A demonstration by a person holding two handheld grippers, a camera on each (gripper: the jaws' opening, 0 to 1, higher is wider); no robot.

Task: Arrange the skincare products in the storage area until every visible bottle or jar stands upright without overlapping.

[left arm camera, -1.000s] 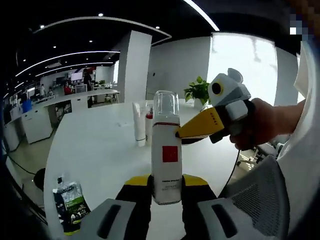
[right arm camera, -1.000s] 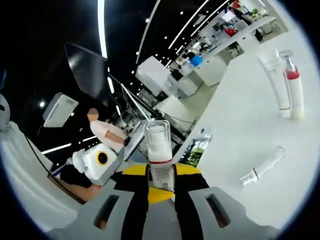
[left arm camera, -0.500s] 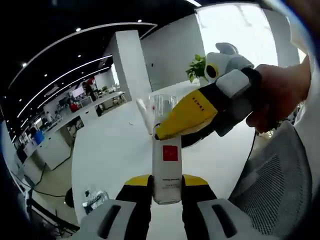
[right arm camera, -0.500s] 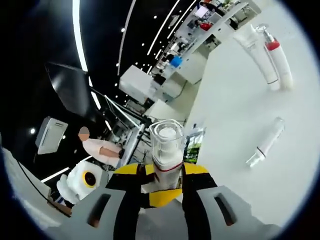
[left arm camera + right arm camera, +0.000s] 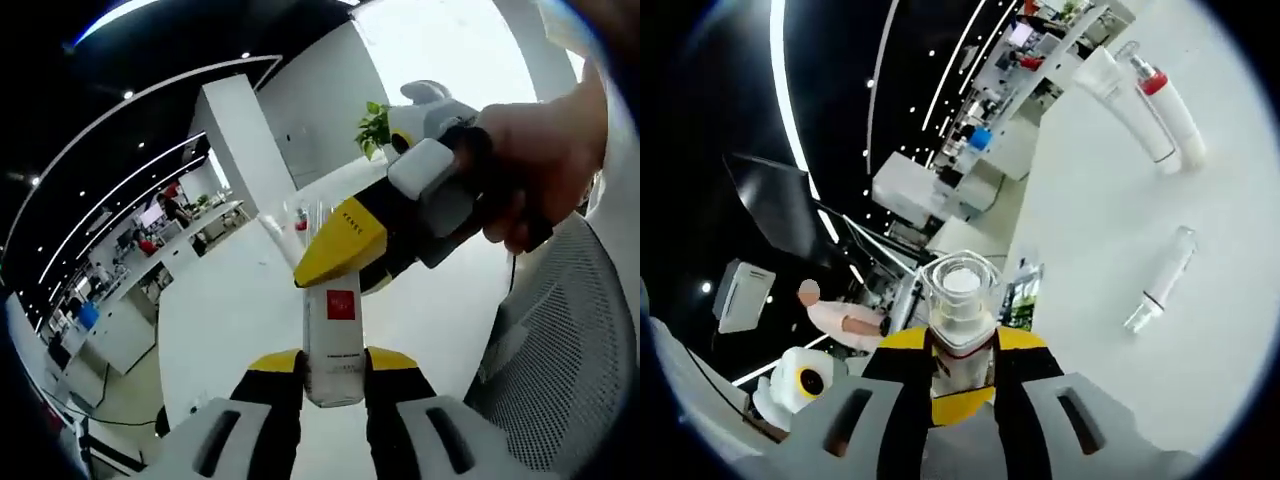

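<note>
A white bottle point(image 5: 335, 330) with a red square label stands between the jaws of my left gripper point(image 5: 335, 362), which is shut on its lower body. My right gripper point(image 5: 325, 262), held by a person's hand, comes in from the right and is shut across the bottle's top, with its yellow finger hiding the cap. In the right gripper view the bottle's clear cap point(image 5: 960, 283) points at the camera between the jaws of my right gripper point(image 5: 960, 345). The bottle hangs in the air above the white table point(image 5: 230, 300).
On the table point(image 5: 1120, 230) a white tube point(image 5: 1120, 100) and a red-collared pump bottle point(image 5: 1175, 125) stand side by side. A small slim bottle point(image 5: 1160, 285) lies flat. A green sachet point(image 5: 1018, 295) sits near the table edge. A mesh chair point(image 5: 560, 330) is at the right.
Both views have tilted. The right gripper now covers the bottle's cap in the left gripper view, and the cap points more squarely at the right camera. Both grips hold.
</note>
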